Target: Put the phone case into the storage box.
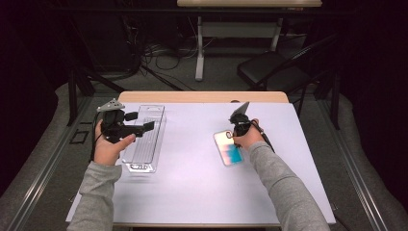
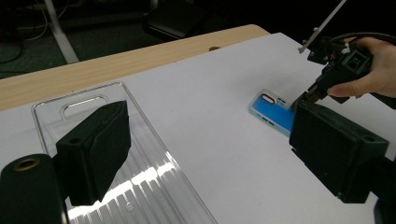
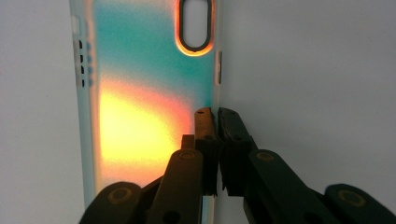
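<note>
Right gripper (image 3: 215, 114) pinches the side edge of the iridescent blue-orange phone case (image 3: 140, 93).
The case lies flat on the white table (image 1: 192, 183), open surface around it; the left gripper (image 2: 201, 140) hovers wide-jawed over the clear plastic tray (image 2: 140, 186).

Bare white mat (image 1: 192, 159) btwn clear tray (image 1: 146, 144) & phone case (image 1: 229, 149): free passage; both block the sides.
</note>
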`<state>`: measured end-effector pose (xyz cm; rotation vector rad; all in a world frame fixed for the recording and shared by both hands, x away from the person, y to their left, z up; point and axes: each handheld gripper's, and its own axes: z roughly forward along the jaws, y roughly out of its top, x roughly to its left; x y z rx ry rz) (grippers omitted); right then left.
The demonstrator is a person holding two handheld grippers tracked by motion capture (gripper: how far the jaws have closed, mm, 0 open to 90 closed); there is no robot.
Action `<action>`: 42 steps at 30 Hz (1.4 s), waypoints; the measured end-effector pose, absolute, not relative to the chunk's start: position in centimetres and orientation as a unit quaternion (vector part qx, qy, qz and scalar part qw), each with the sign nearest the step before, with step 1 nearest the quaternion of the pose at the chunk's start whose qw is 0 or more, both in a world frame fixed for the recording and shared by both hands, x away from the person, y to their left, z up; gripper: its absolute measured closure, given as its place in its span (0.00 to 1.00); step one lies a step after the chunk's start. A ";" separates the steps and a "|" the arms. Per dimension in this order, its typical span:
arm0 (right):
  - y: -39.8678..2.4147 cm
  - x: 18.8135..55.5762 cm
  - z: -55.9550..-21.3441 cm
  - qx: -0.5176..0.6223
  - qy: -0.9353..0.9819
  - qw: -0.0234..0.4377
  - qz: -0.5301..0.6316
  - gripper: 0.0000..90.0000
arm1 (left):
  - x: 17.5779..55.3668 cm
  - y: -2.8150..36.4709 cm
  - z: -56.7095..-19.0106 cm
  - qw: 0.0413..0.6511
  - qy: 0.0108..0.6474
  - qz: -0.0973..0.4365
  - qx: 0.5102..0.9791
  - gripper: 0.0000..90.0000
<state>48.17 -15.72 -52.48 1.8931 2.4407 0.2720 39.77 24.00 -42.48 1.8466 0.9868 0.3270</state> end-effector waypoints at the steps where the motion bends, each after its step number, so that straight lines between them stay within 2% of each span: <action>1: -15.7 48.2 -52.5 0.610 0.787 0.020 0.088 0.97 | 39.8 24.0 -42.5 0.489 0.406 0.135 0.760 0.14; 27: -15.8 48.1 -52.3 0.610 0.788 0.021 0.087 0.97 | 39.8 24.1 -42.6 0.489 0.408 0.135 0.759 0.14; 28: -15.9 48.0 -52.6 0.615 0.779 0.022 0.121 0.97 | 39.8 24.1 -42.6 0.489 0.408 0.134 0.759 0.14; 33: -16.0 48.1 -52.0 0.611 0.787 0.019 0.086 0.97 | 39.8 24.1 -42.6 0.488 0.408 0.134 0.760 0.14; 38: -16.1 48.1 -51.9 0.614 0.783 0.017 0.098 0.97 | 39.8 24.1 -42.6 0.488 0.409 0.134 0.759 0.14; 39: -16.2 47.9 -52.2 0.622 0.770 0.017 0.142 0.97 | 39.8 24.1 -42.6 0.488 0.409 0.134 0.759 0.14; 41: -16.2 47.8 -52.3 0.622 0.768 0.019 0.153 0.97 | 39.8 24.1 -42.6 0.489 0.408 0.135 0.759 0.14; 42: -16.2 48.0 -51.7 0.611 0.783 0.020 0.115 0.97 | 39.8 24.1 -42.6 0.488 0.409 0.135 0.759 0.14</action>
